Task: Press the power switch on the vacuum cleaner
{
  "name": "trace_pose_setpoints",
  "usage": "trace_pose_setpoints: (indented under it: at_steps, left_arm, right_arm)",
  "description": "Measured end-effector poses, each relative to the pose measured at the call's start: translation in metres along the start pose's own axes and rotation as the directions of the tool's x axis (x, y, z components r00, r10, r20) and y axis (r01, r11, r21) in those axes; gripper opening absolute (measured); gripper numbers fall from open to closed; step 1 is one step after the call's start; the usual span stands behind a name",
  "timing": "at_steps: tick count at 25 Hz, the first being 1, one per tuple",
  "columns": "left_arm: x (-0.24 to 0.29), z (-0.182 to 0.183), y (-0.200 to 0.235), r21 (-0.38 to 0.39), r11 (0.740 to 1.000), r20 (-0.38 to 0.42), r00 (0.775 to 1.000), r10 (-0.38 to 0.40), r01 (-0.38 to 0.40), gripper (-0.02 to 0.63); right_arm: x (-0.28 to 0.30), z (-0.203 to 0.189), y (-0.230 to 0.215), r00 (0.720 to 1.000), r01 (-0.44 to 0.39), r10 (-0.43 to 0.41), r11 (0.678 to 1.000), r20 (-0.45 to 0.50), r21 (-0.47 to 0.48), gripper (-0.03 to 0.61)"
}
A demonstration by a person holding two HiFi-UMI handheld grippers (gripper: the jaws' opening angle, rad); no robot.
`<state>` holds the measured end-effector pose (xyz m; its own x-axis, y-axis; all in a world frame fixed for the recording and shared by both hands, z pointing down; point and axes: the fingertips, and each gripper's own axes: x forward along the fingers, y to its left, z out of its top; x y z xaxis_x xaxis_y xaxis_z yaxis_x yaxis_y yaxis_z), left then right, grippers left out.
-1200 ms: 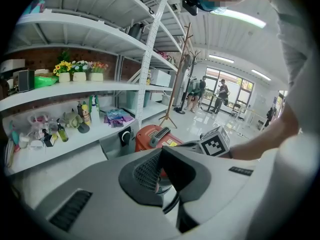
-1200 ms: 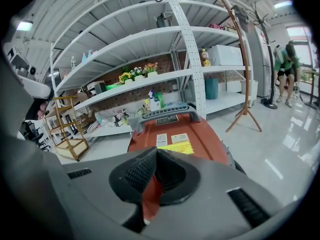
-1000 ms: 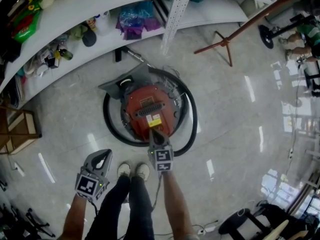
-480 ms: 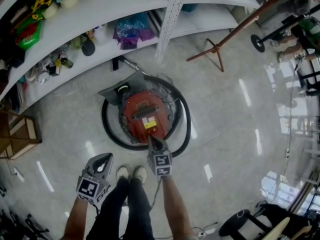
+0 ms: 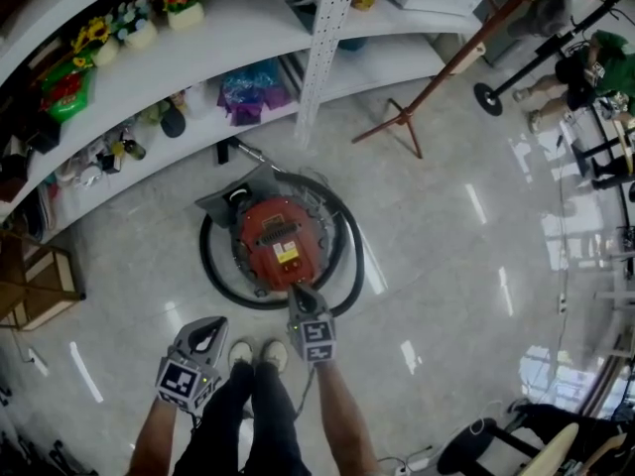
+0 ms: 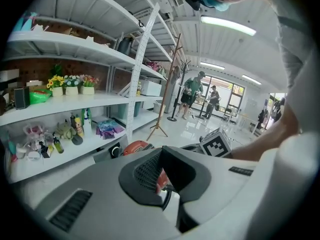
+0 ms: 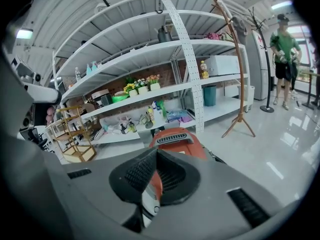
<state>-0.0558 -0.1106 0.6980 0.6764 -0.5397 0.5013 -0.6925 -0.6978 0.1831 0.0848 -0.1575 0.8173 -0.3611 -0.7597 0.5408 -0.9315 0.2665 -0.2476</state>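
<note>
A round red vacuum cleaner (image 5: 276,238) stands on the floor, ringed by its black hose (image 5: 349,266). It has a black grille and a yellow label on top. My right gripper (image 5: 296,290) is shut and empty, with its tip over the near rim of the red body. In the right gripper view the vacuum cleaner (image 7: 176,138) lies just beyond the shut right gripper (image 7: 156,155). My left gripper (image 5: 210,323) is shut on nothing, held lower left beside my feet, well clear of the machine. From the left gripper (image 6: 161,153) the vacuum cleaner (image 6: 136,146) shows ahead.
White shelving (image 5: 179,62) with bottles, flowers and bags curves behind the vacuum, with a perforated post (image 5: 322,53). A wooden coat stand (image 5: 402,122) is at the right, a wooden rack (image 5: 35,281) at the left. People (image 5: 585,77) stand far right. My white shoes (image 5: 260,353) are close to the hose.
The head view has drawn back, so the vacuum looks smaller. My right gripper's tip has come from beside the yellow label back to the near rim. The left gripper has hardly moved.
</note>
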Motion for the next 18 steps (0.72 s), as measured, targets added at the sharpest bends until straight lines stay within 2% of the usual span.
trace_pose_setpoints:
  at_steps: [11, 18]
  left_arm:
    - [-0.038, 0.043, -0.03, -0.006, 1.0, 0.042, 0.999, -0.018, 0.019, 0.009]
    - [-0.064, 0.06, -0.047, 0.029, 0.999, 0.053, 0.998, -0.027, 0.026, 0.009]
  right_arm:
    - [-0.054, 0.04, 0.027, 0.999, 0.006, -0.005, 1.0, 0.043, -0.026, 0.008]
    - [-0.084, 0.067, 0.043, 0.997, 0.008, -0.005, 0.999, 0.078, -0.038, 0.008]
